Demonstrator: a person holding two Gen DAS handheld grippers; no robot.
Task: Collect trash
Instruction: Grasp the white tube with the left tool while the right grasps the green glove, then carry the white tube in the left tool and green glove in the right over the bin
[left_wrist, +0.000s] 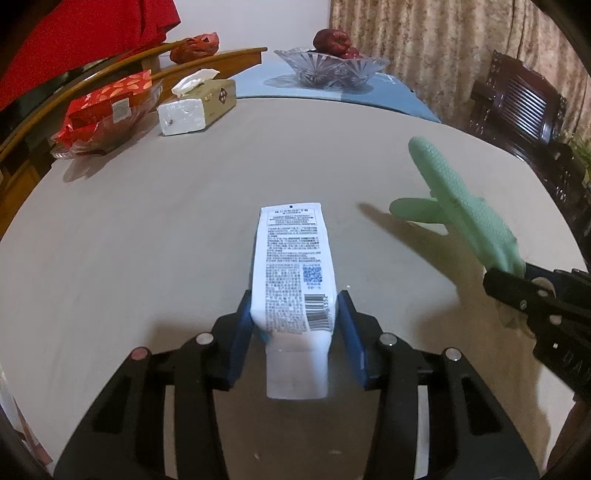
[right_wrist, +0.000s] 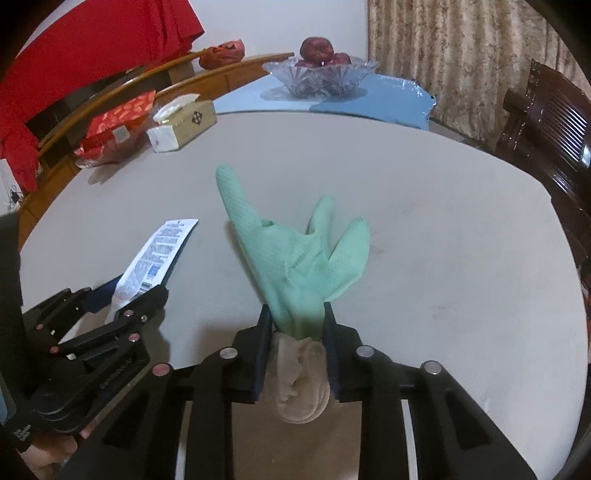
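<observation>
A white squeeze tube (left_wrist: 291, 258) with printed text and a barcode points away from me over the grey round table (left_wrist: 147, 221). My left gripper (left_wrist: 295, 299) is shut on its lower end, blue pads pressing both sides. A green rubber glove (right_wrist: 295, 251) with a beige cuff stands up, fingers splayed, with my right gripper (right_wrist: 296, 310) shut on its wrist. In the left wrist view the glove (left_wrist: 454, 199) and right gripper (left_wrist: 496, 278) show at the right. In the right wrist view the tube (right_wrist: 159, 251) and left gripper (right_wrist: 136, 291) are at the left.
At the table's far left are a tissue box (left_wrist: 199, 107) and a glass dish of red packets (left_wrist: 107, 110). A glass fruit bowl (left_wrist: 328, 66) sits on a blue cloth (left_wrist: 388, 92) at the back. A dark wooden chair (left_wrist: 524, 110) stands at the right edge.
</observation>
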